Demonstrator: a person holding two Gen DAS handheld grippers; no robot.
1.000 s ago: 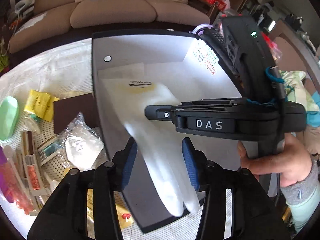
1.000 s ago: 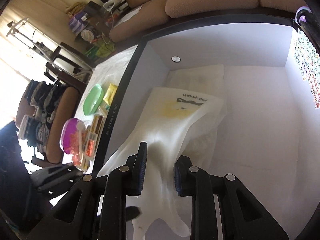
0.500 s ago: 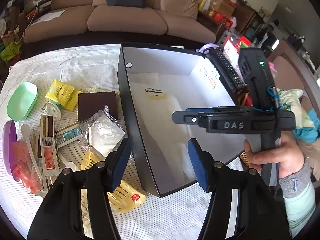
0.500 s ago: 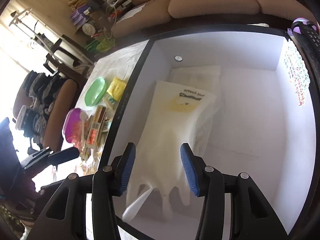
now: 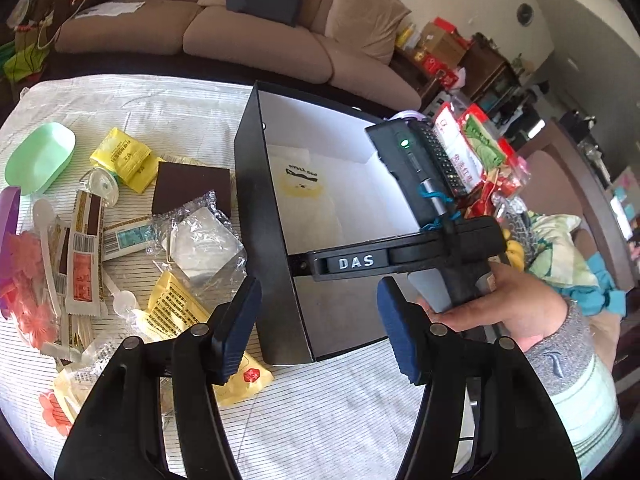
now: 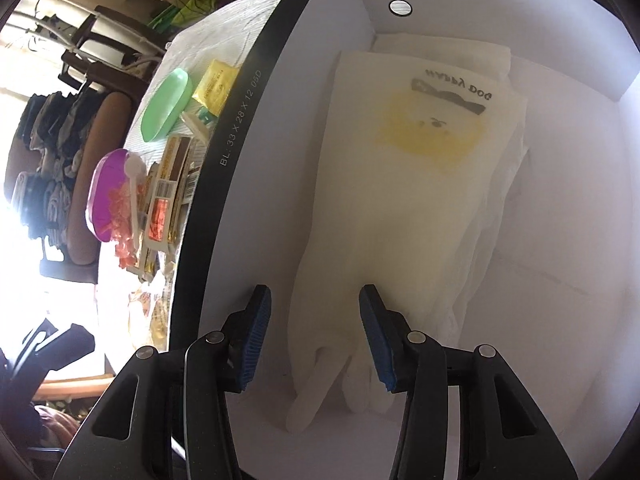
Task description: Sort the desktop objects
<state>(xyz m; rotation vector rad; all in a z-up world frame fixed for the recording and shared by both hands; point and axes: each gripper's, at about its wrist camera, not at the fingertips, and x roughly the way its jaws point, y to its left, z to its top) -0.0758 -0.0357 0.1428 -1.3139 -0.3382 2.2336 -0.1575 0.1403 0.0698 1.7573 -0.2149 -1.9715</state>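
I see the box point(image 5: 276, 216) on the table point(image 5: 320, 420). The glove point(image 6: 400, 208) lies flat inside the box. Left of the box sit the packets point(image 5: 124, 160), the dish point(image 5: 40, 158) and the spoon point(image 5: 44, 216).

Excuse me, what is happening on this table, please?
A person is sorting small items into a black box with white inside, using a handheld gripper in each hand. The right gripper hangs inside the box, jaws open above a translucent white plastic glove lying flat on the floor. The left gripper is open and empty over the box's near wall, beside packets and sachets on the striped white tablecloth.
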